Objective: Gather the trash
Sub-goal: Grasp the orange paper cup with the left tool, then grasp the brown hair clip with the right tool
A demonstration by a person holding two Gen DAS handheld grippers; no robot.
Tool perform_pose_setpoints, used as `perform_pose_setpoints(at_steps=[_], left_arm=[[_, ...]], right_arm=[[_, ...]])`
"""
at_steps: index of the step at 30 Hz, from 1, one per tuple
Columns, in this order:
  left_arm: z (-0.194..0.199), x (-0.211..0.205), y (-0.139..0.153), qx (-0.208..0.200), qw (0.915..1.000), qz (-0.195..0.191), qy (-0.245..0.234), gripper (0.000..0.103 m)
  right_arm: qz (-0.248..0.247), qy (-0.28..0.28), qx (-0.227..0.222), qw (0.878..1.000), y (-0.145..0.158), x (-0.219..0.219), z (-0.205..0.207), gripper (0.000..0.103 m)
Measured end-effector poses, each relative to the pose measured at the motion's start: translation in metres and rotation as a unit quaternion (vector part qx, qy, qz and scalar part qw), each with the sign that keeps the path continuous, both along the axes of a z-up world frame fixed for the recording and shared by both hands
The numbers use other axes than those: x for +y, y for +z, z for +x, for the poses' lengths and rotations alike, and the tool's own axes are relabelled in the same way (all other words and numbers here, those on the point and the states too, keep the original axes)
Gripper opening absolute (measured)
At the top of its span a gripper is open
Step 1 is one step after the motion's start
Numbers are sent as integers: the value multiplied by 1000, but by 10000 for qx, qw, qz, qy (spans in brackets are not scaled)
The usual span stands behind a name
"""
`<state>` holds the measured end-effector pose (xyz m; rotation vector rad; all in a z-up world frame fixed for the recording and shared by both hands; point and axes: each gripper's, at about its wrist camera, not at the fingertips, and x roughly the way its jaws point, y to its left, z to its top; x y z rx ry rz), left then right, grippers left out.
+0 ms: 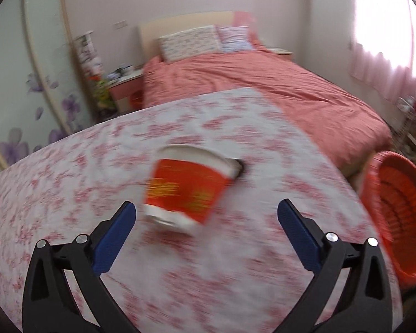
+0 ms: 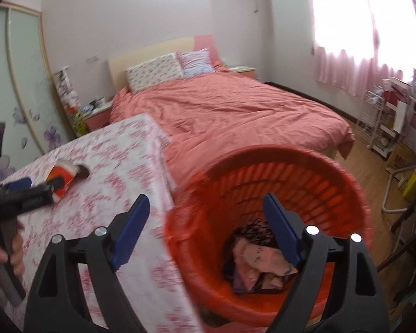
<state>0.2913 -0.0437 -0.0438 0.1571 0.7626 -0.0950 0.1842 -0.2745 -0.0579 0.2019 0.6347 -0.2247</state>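
Note:
A red and white paper cup (image 1: 187, 187) lies on its side on the floral tablecloth (image 1: 69, 172), with a small dark piece (image 1: 240, 168) at its rim. My left gripper (image 1: 206, 208) is open, its jaws wide, just short of the cup. The cup also shows in the right wrist view (image 2: 62, 179), with the left gripper (image 2: 33, 187) beside it. My right gripper (image 2: 205, 201) is open and empty above the orange basket (image 2: 319, 174), which holds crumpled paper (image 2: 259, 266).
The orange basket (image 1: 396, 208) stands just right of the table's edge. A bed with a coral cover (image 2: 235, 111) lies behind the table. A wire rack (image 2: 385, 122) and clutter stand at the right wall. A wardrobe (image 1: 19, 83) stands on the left.

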Motion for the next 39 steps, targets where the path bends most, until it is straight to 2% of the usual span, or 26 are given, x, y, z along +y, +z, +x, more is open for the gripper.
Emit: perform_pose_setpoints(at_steps=[4, 7, 13, 15, 17, 21, 25, 31, 36, 39], left_arm=[[19, 15, -9, 142, 9999, -47, 54, 101], [28, 13, -17, 242, 9997, 81, -9, 101], [42, 8, -30, 500, 9985, 26, -202, 101], [46, 9, -30, 516, 9984, -76, -236, 97], [50, 12, -32, 596, 9977, -197, -267, 84], [45, 22, -31, 551, 9980, -244, -201, 83], [36, 45, -28, 482, 9987, -180, -55, 83], [22, 103, -27, 488, 9979, 11, 433, 83], [18, 153, -28, 539, 9944, -19, 909, 83], [18, 173, -29, 574, 9922, -97, 1100, 83]], right_arm=[[0, 189, 157, 9997, -9, 26, 17, 88], [129, 285, 257, 9992, -15, 37, 25, 88], [220, 375, 357, 9984, -20, 48, 35, 88], [225, 387, 377, 9983, -20, 49, 38, 88], [217, 412, 398, 9981, -20, 52, 41, 89], [183, 495, 427, 9977, -21, 59, 46, 89], [145, 630, 463, 9968, -21, 71, 56, 89], [76, 964, 495, 9941, -23, 102, 86, 89], [141, 1255, 495, 9908, -23, 133, 130, 89], [211, 1424, 520, 9882, -22, 149, 162, 82]])
